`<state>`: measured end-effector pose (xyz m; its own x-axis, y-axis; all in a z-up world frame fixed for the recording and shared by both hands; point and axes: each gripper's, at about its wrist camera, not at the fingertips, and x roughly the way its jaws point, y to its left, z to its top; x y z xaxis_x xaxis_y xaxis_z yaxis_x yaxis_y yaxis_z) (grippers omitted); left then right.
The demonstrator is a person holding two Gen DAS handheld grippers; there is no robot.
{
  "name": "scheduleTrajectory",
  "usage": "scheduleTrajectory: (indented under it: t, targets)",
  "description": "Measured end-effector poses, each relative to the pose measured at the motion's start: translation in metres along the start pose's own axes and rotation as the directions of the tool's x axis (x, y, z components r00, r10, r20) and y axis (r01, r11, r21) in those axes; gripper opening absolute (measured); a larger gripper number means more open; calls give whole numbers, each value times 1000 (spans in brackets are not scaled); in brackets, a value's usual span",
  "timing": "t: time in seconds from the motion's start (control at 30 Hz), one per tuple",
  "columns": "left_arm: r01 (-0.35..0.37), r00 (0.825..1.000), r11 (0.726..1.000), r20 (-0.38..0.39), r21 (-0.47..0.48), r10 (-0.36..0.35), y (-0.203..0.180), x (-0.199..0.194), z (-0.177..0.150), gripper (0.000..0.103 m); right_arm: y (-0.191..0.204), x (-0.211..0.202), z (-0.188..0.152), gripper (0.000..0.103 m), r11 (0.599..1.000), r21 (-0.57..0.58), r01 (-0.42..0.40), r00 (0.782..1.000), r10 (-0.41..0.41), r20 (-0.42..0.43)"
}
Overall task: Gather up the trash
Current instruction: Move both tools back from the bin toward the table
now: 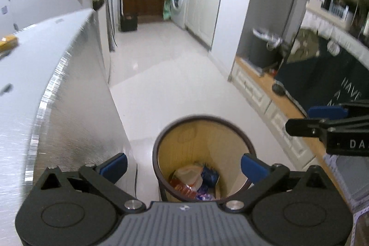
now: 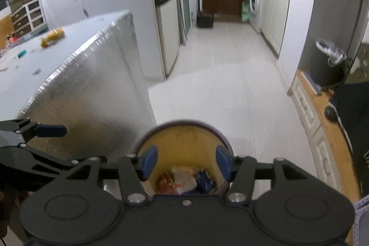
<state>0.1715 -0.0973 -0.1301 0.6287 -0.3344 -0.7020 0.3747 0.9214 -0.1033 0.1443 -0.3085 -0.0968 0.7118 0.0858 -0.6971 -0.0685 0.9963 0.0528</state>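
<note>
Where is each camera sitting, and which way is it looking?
Left wrist: on the left gripper, looking down along its open fingers at the bin; the right gripper pokes in.
Right wrist: on the right gripper, jaws apart and empty, above the bin; the left gripper shows at the left edge.
Shared: bin, wrappers, silver table, washing machine.

Home kitchen, washing machine (image 1: pixel 178 0) under white cabinets (image 1: pixel 203 6), fridge (image 2: pixel 165 15), tiled floor (image 1: pixel 166 89)
</note>
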Motion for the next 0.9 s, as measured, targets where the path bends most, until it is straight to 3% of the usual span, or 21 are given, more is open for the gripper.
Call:
scheduleTrajectory:
  t: [0.23,0.4,0.47,0.7,0.9]
  targets:
    - [-6,989,999,145,-34,11,12,-65,13,103,27,-46,10,76,998,-49,-29,994,34,105]
    - [-50,970,995,232,-85,68,34,-105,19,103,51,-74,23,97,994,-84,-68,976,83,201]
    - [-77,962,992,255,-100,101,44,-118,21,103,63,-82,28,100,991,-108,-77,968,101,231]
    - [-147,934,976,303,-162,191,97,-153,22,103,100,-81,49,103,985,-121,-127,936,159,315]
    - [-233,904,946,307,-227,297,160,-167,30,103,132,-63,78,103,983,-96,-157,922,181,343]
